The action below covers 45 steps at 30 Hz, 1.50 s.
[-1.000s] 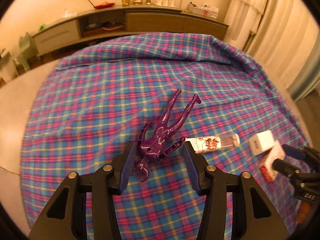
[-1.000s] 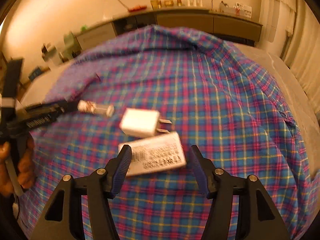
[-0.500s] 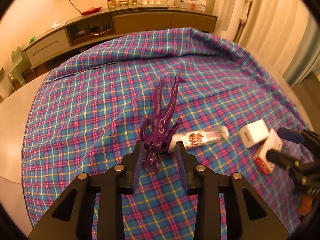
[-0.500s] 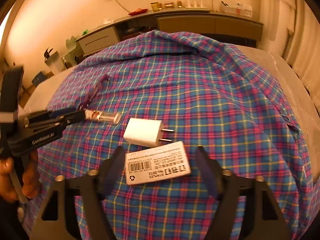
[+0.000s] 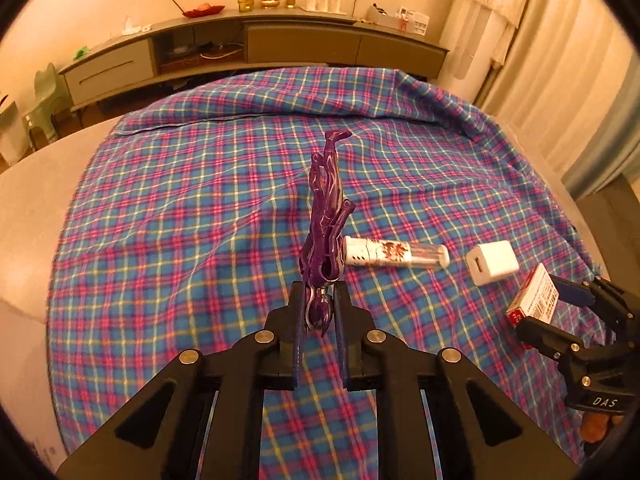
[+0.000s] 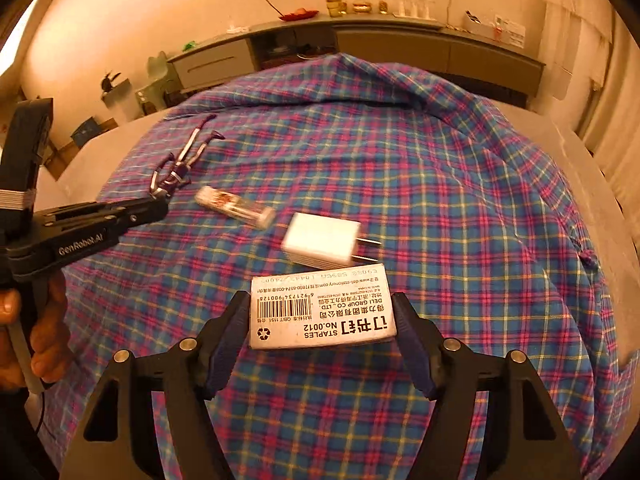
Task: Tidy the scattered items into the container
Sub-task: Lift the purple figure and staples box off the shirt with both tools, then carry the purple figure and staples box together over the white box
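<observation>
Your left claw [image 5: 319,312] is clamped tight on the head end of the purple figurine [image 5: 326,216], whose legs point away across the plaid cloth [image 5: 200,208] covering the desk [image 5: 36,200]. Just right of the figurine lies the small clear tube [image 5: 394,252] on its side, close against the toy's arm. Next along is the white charger [image 5: 494,262], its prongs pointing right in your right-hand view.

Your right claw [image 6: 320,336] stands wide, and the staple box [image 6: 322,306] sits between its blue pads [image 6: 224,344], label up. The pads look right against the box's short ends, but you can't tell whether they press on it. The charger lies just beyond the box, almost touching its far edge.

Behind the desk runs a long low cabinet [image 5: 260,44] with jars and glasses on top; curtains [image 5: 560,60] hang at the right. No container is in either view.
</observation>
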Available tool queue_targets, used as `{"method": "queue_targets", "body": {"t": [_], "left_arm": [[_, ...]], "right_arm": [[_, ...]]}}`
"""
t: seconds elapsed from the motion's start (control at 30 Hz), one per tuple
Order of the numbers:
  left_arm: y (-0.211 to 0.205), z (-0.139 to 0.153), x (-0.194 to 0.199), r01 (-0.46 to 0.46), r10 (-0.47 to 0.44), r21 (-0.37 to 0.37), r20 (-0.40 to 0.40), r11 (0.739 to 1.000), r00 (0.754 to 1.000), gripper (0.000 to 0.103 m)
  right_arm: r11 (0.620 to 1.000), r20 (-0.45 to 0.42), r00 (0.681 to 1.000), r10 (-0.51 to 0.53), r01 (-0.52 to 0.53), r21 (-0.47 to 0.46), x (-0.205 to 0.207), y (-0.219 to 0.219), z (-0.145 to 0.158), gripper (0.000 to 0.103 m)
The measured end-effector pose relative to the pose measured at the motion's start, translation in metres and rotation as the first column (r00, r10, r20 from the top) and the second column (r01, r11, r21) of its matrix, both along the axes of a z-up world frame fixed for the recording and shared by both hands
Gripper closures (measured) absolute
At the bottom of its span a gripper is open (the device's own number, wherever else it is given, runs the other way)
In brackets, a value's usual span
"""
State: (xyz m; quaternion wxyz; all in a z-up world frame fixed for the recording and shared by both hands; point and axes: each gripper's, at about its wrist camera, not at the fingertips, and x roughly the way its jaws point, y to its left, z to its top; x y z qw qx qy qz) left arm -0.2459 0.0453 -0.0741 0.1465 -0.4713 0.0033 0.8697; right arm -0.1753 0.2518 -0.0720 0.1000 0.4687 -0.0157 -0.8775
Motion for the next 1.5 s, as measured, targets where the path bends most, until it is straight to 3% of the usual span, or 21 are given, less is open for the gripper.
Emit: {"method": "queue_targets", "body": {"t": [0.6, 1.07, 1.5], "left_arm": [[0.001, 0.041, 0.109, -0.051, 0.049, -0.103, -0.019, 0.993, 0.999, 0.089], [-0.025, 0.066, 0.183, -0.105, 0.101, -0.086, -0.049, 0.991, 0.994, 0.089], [-0.066, 0.077, 0.218, -0.154, 0.150, -0.055, -0.067, 0.987, 0.986, 0.089]], "right_arm": [[0.995, -0.038, 0.995, 0.093, -0.095, -0.027, 0.056, -0.036, 0.019, 0.032], [0.992, -0.032, 0.994, 0.101, -0.103, -0.073, 0.111, -0.062, 0.022, 0.032], [0.988, -0.067, 0.991, 0.118, -0.124, -0.095, 0.151, -0.094, 0.050, 0.032]]}}
